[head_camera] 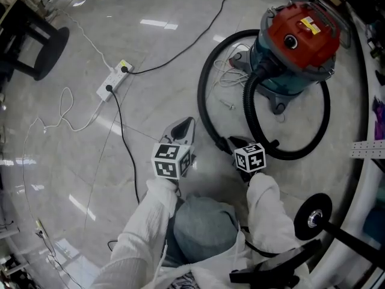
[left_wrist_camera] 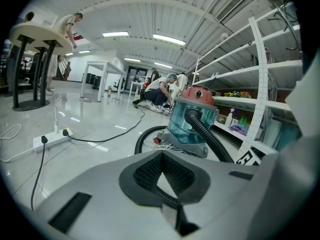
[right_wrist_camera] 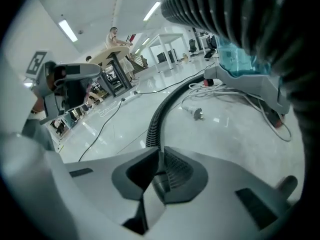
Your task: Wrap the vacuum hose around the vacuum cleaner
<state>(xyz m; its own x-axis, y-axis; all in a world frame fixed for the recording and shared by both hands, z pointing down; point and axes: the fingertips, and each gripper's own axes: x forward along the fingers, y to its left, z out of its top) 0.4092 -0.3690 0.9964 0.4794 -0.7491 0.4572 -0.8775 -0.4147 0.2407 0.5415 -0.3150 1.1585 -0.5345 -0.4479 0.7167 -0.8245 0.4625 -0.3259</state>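
Note:
The vacuum cleaner (head_camera: 301,35), red lid over a blue-green tank, stands on the floor at the upper right; in the left gripper view the vacuum cleaner (left_wrist_camera: 192,119) is straight ahead. Its black ribbed hose (head_camera: 204,110) loops on the floor around the front and left of it. My right gripper (head_camera: 233,143) is shut on the hose near the loop's front, and the hose (right_wrist_camera: 159,116) runs straight into the right gripper (right_wrist_camera: 159,156). My left gripper (head_camera: 183,130) hovers just left of the hose, shut and holding nothing; the left gripper (left_wrist_camera: 161,154) points at the vacuum.
A white power strip (head_camera: 114,80) with a black cable (head_camera: 123,143) lies on the floor at left. The vacuum's white cord and plug (right_wrist_camera: 196,113) lie beside it. Metal shelving (left_wrist_camera: 260,84) runs along the right. A black stool base (head_camera: 36,50) stands far left. People (left_wrist_camera: 160,91) crouch in the distance.

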